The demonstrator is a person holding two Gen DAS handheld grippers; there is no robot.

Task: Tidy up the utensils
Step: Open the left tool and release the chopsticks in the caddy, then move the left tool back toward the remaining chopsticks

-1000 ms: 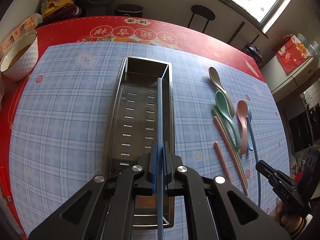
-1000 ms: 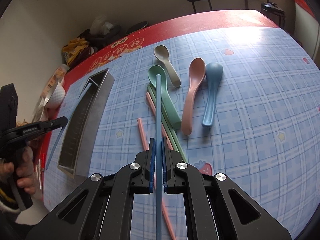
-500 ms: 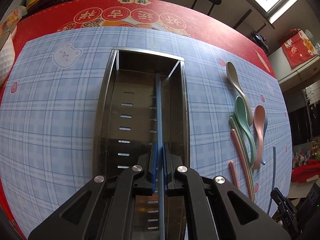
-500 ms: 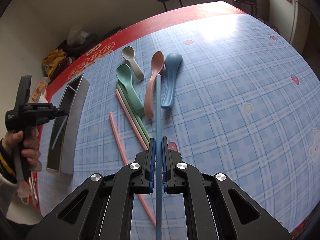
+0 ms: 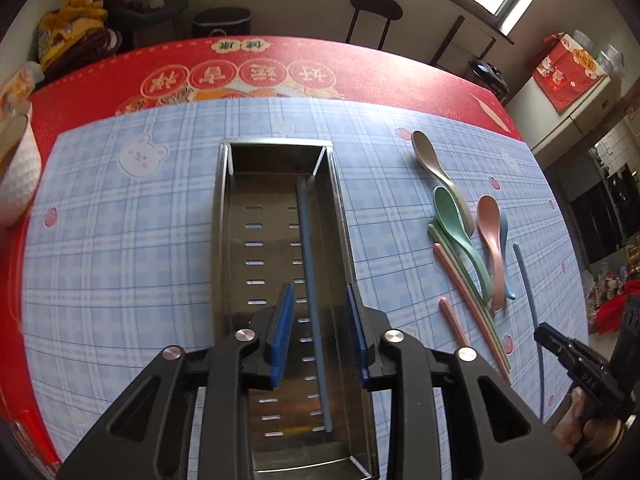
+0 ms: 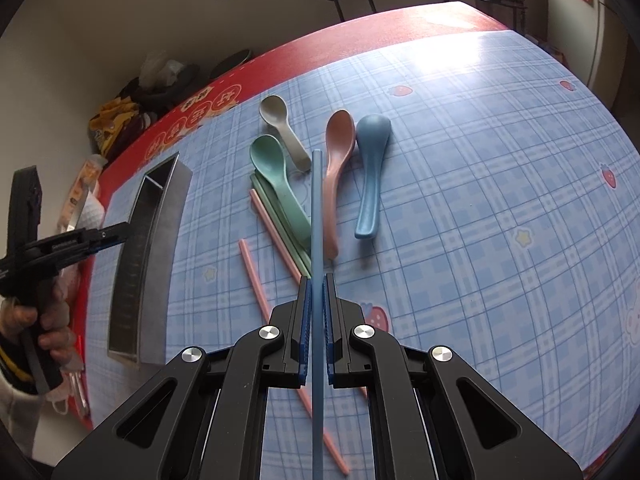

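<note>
A long slotted metal tray (image 5: 221, 240) lies on the blue checked cloth. One blue chopstick (image 5: 310, 264) rests inside it along the right wall. My left gripper (image 5: 320, 320) hovers over the tray's near half, its jaws opening, and the blue pads stand clear of that chopstick on either side. My right gripper (image 6: 316, 280) is shut on a second blue chopstick (image 6: 316, 208), held above the cloth. Beyond it lie a grey spoon (image 6: 280, 124), a green spoon (image 6: 274, 168), a pink spoon (image 6: 338, 144) and a blue spoon (image 6: 370, 152), with green chopsticks (image 6: 276, 212) and pink chopsticks (image 6: 256, 276).
A white bowl (image 5: 16, 176) stands at the table's left edge. The red table border (image 5: 360, 76) rings the cloth. A dark stool (image 5: 376, 8) and clutter sit behind the table. A hand (image 6: 48, 312) holds the left gripper (image 6: 116, 234) beside the tray (image 6: 148, 240).
The left gripper has opened and let go of its blue chopstick, which now lies in the tray. The right gripper still holds its chopstick and has barely shifted.
</note>
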